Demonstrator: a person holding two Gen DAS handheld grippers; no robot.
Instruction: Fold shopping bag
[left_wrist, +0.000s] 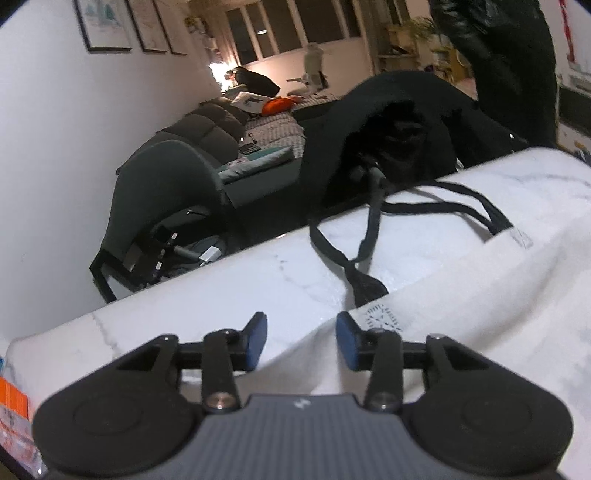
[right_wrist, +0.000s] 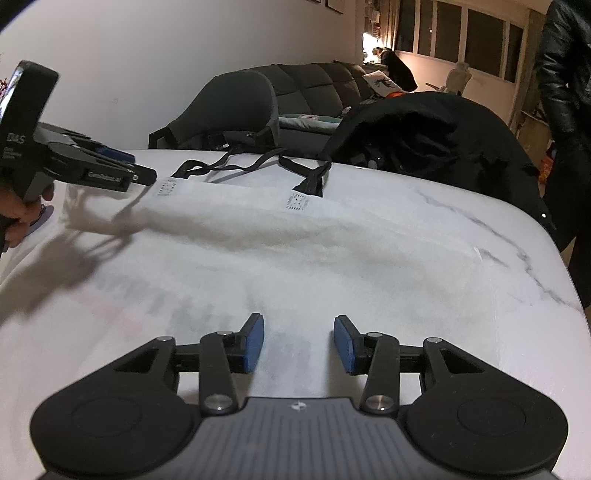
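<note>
White shopping bag (right_wrist: 258, 229) lies flat beneath both spread claws, seemingly untouched.

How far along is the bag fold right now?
Barely started, by the look of it. Done: the white shopping bag lies spread on the marble table, black handles trailing out. In hand: nothing; the left gripper is open at the bag's handle-end edge, and the right gripper is open over it. Left: every fold.

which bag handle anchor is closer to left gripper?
The black strap end above the stitched square directly ahead of the left gripper; the other end sits farther right.
</note>
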